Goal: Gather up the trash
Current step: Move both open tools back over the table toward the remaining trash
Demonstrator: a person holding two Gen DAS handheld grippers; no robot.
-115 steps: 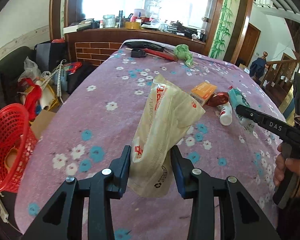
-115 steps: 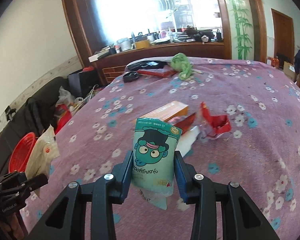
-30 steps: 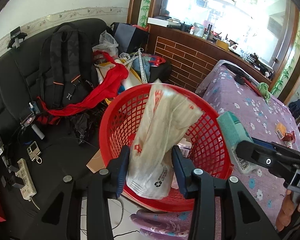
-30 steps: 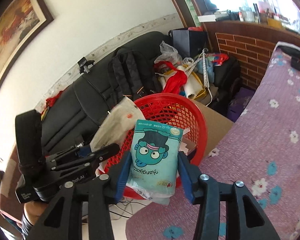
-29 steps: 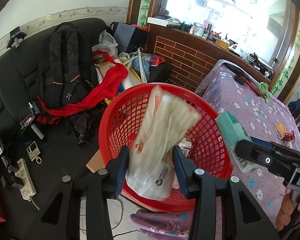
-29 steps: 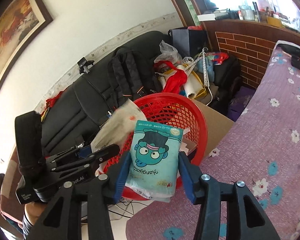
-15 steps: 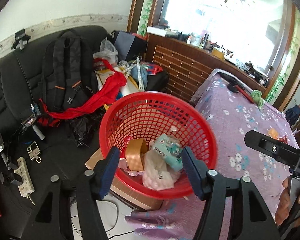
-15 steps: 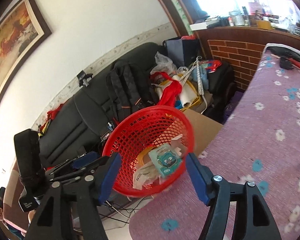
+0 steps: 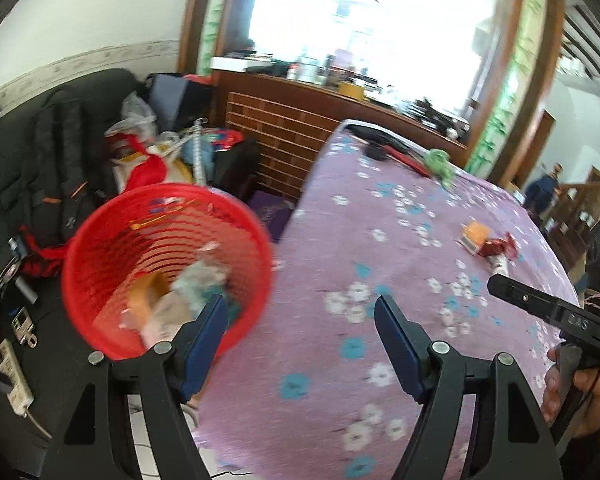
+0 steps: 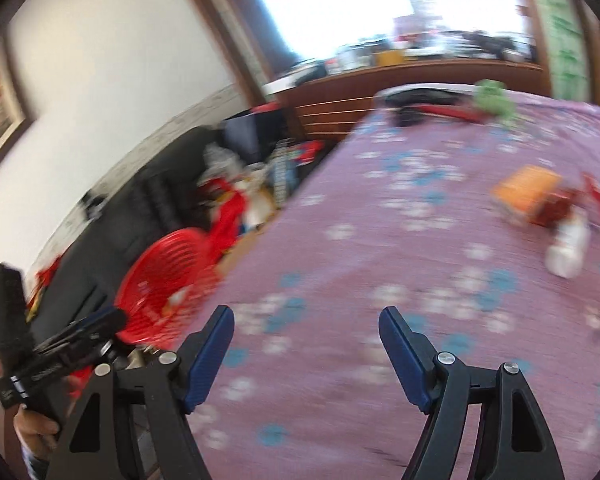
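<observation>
The red mesh basket (image 9: 108,280) stands beside the table's left edge, with a teal packet (image 9: 204,280) and a cream bag (image 9: 168,316) inside. My left gripper (image 9: 300,304) hovers over the basket's right rim and the purple flowered tablecloth (image 9: 340,400); its jaws are opening and hold nothing. My right gripper (image 10: 306,314) is over the cloth, its jaws opening and empty too, with the basket (image 10: 168,264) to its left. An orange box (image 10: 526,190), a red wrapper (image 10: 556,208) and a white bottle (image 10: 568,248) lie on the table at the right.
A black sofa (image 9: 16,168) with a backpack (image 9: 60,160) and piled clutter sits left of the basket. A power strip (image 9: 12,368) lies on the floor. A green cloth (image 9: 440,160) and a red tool (image 9: 404,158) lie at the table's far end.
Both grippers opened and let the cream bag and the teal packet drop into the red basket. Both then swung right, from over the basket towards the table.
</observation>
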